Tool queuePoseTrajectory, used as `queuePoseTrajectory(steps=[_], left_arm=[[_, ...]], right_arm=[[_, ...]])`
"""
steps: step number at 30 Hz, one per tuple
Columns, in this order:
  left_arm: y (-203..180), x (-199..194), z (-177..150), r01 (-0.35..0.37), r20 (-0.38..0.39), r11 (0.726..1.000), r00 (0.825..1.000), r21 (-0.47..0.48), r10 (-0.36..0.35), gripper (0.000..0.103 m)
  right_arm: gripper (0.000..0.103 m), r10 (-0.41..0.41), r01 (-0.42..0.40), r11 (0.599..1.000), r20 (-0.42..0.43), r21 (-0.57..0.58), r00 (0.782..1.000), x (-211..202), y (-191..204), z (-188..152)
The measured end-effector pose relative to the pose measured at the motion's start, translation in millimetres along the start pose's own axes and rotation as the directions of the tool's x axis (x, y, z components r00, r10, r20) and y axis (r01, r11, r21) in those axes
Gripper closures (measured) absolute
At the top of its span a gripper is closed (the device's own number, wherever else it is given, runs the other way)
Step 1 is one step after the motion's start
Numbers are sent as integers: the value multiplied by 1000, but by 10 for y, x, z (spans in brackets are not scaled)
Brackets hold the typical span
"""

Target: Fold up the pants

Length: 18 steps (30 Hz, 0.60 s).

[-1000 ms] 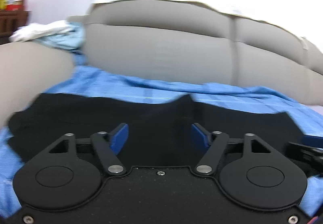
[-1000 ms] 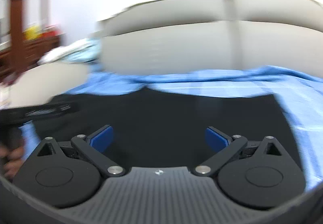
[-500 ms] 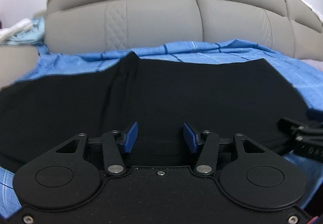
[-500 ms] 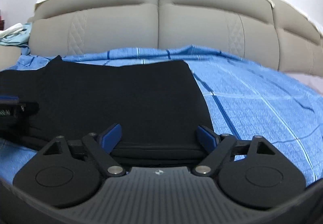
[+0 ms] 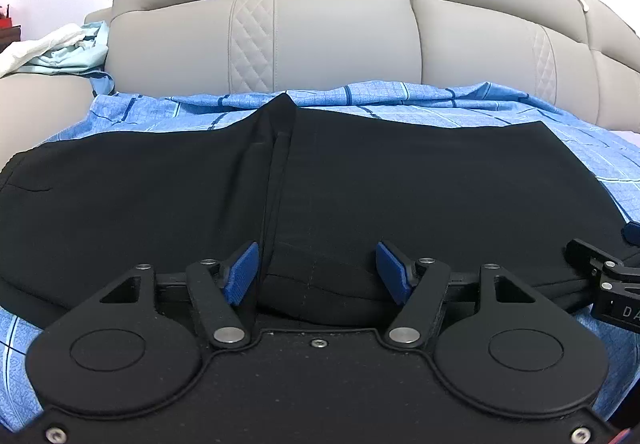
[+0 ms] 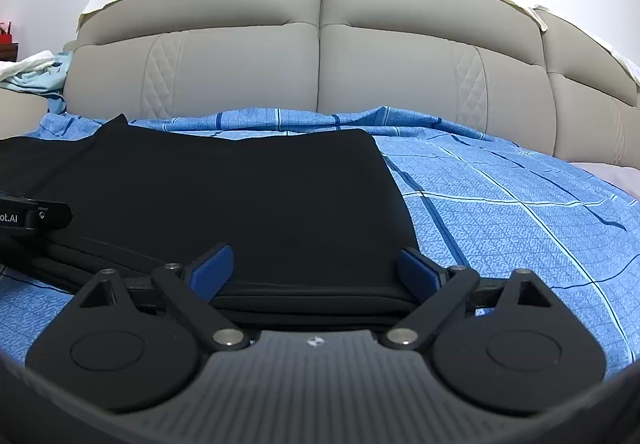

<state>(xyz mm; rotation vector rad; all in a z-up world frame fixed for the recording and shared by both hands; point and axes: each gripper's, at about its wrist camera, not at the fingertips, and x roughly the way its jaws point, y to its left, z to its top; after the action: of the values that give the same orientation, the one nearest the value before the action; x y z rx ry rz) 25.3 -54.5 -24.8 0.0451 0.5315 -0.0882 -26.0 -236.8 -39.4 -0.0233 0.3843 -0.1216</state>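
Black pants [image 5: 360, 180] lie flat and folded on a blue checked sheet [image 5: 440, 104], with a seam fold running down the middle. My left gripper [image 5: 316, 270] is open, its blue pads either side of the near edge of the pants. My right gripper [image 6: 316, 270] is open at the near right corner of the pants [image 6: 240, 196], low over the folded edge. Each gripper's side shows in the other's view: the right one [image 5: 608, 280], the left one [image 6: 28, 220].
A grey padded headboard [image 6: 320, 56] stands behind the bed. A pile of white and pale-blue cloth [image 5: 64, 48] lies at the far left on a grey cushion. The blue sheet [image 6: 520, 204] stretches to the right of the pants.
Both grippers swung from a blurred view to face the headboard and came down to the near edge of the pants. The left jaws narrowed half a second ago and have opened wider again.
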Motion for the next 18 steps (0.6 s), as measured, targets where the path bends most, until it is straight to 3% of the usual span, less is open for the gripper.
queuePoseTrajectory(steps=[4,11,18], left_arm=[[16,-1,26,3,-9,1000,1000,-8,-3,37],[267,-202,74,-7,-16,997,1000,-72,6,21],[1069,-481,108,-150,19,964,987,-219,158,9]], right_arm=[[6,-1,1,1000,0,5,1000,-8,5,12],[0,62,-62,998,34,-8,997,-96,192,141],[0,174,-167,982,83,-90,981,53,861,461]])
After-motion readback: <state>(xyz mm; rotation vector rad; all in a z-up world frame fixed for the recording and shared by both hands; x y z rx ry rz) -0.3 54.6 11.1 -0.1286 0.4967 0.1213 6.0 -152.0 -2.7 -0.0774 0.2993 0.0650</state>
